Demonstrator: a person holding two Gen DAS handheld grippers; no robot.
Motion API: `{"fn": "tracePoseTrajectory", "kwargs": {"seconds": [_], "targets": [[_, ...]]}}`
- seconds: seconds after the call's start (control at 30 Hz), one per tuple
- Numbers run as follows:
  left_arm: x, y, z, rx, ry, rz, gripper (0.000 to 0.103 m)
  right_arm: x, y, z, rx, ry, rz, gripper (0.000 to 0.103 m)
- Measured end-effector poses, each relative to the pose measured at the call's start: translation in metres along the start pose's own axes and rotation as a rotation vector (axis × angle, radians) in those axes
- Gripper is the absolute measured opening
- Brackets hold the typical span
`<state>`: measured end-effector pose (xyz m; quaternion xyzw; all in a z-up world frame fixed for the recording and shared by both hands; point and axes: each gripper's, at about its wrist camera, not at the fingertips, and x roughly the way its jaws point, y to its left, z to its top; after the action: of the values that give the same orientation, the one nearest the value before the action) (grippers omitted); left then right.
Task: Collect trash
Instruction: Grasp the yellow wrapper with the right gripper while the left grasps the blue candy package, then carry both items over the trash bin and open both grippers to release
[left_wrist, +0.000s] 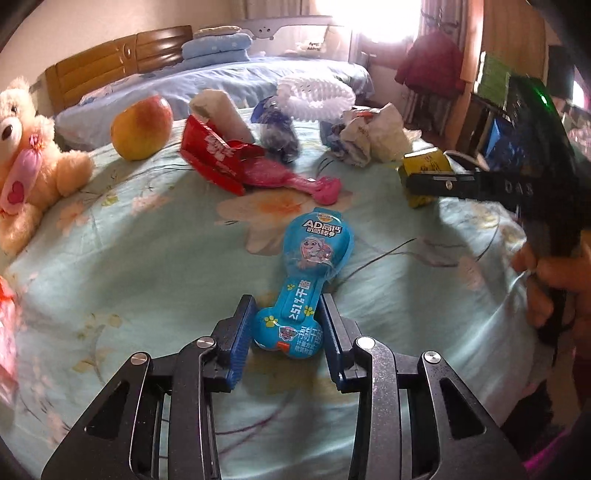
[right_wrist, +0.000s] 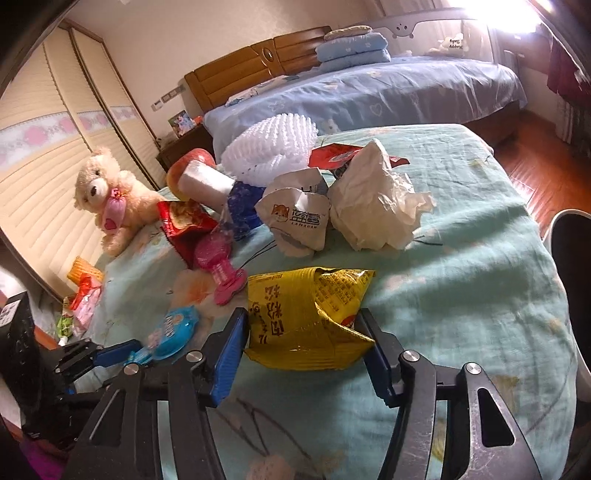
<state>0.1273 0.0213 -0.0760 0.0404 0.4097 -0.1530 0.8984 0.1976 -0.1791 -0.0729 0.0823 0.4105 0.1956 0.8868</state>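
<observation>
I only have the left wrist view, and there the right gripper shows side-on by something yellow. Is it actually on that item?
Observer: Yes. The yellow snack bag sits between the right gripper's blue pads, and both pads touch its sides.
Operator: Is any trash hidden behind the crumpled pile?
Observer: A red wrapper lies behind the white tissue, beside the foam net.
Operator: What is past my left edge?
Observer: There are more packets near the bed's edge, an orange one and a red-pink one, in front of the teddy bear.
</observation>
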Motion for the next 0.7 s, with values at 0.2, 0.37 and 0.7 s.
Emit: {"fn": "tracePoseTrajectory", "kwargs": {"seconds": [0.2, 0.37, 0.7], "targets": [[0.004, -0.030, 0.004, -0.030, -0.011, -0.045, 0.034, -0.026, -0.008, -0.009, 0.014, -0.032, 0.003, 0.060], [0.007, -0.052, 0.011, -0.044, -0.015, -0.087, 0.034, -0.047, -0.023, -0.016, 0.044, -0.061, -0.018, 0.060], [0.015, -0.095, 0.030, -0.016, -0.016, -0.124, 0.033, -0.081, -0.070, -0.027, 0.130, -0.107, -0.087, 0.060]]}}
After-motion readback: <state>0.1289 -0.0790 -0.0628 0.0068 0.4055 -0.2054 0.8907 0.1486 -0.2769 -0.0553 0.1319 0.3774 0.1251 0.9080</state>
